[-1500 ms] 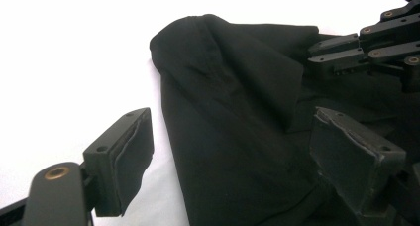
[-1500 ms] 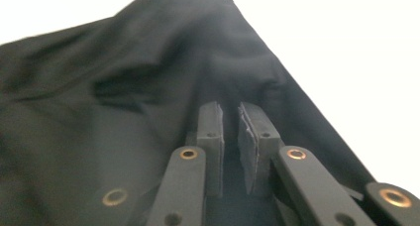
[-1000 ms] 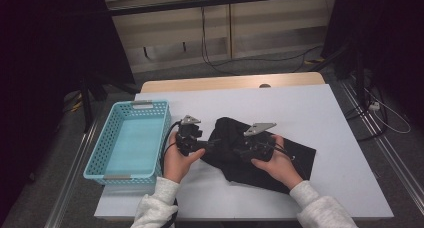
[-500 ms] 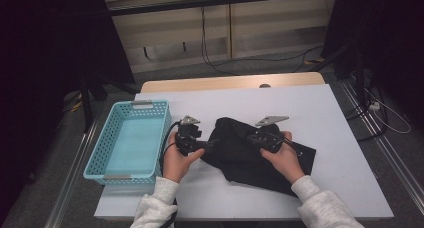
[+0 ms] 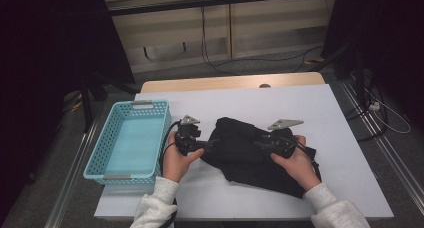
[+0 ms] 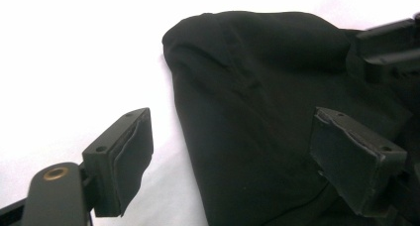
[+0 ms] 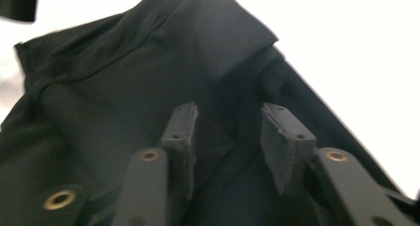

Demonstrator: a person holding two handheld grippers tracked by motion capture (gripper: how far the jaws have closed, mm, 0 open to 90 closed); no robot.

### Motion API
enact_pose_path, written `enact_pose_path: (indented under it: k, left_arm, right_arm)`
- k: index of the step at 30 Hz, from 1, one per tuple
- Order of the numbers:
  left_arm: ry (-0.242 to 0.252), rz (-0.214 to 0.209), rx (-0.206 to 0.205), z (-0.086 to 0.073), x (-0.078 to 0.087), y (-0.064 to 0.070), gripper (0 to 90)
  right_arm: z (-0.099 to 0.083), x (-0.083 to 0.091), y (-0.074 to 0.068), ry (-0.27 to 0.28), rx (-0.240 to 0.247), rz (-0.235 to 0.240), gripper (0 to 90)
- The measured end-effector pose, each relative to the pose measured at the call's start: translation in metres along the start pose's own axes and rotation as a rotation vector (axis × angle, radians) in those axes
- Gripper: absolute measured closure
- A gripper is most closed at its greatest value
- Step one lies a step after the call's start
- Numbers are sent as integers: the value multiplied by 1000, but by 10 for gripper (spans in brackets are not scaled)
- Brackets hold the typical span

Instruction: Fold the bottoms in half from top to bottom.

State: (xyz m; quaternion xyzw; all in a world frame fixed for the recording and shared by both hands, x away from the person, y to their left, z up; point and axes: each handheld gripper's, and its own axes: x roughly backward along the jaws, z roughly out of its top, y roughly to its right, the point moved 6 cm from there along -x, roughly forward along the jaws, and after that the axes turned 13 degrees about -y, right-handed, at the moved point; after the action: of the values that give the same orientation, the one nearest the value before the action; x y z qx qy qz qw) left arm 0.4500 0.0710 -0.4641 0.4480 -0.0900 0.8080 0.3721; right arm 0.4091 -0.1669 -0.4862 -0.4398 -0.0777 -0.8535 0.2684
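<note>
Black garment (image 5: 247, 155): crumpled at centre of the white table (image 5: 300, 108), blue basket (image 5: 130, 140) at its 9 o'clock. Left gripper (image 6: 230, 151): jaws spread wide across the cloth's edge, gripping nothing. Right gripper (image 7: 225, 137): jaws partly apart over a fold, not pinching it.

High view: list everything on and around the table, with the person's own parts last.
cloth: one, black, crumpled on the table's middle, between the two grippers.
basket: one, light blue, at the table's left edge.
table: one, white top with a wooden strip along the far edge.
cables: several, black, on the floor beyond the table.
left gripper: one, black, jaws wide open at the cloth's left edge.
right gripper: one, black, jaws partly open over the cloth.
sleeves: two, pale grey, at the bottom.
</note>
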Motion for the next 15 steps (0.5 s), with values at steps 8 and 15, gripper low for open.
enact_pose_path:
  k: [8,15]
  left_arm:
    - [-20,-1,-15,-3,-4,3,172]
    - [-12,-3,-10,-2,-3,4,168]
  right_arm:
    - [-21,10,-10,-8,63,6,522]
    - [-37,18,-22,-27,119,43,522]
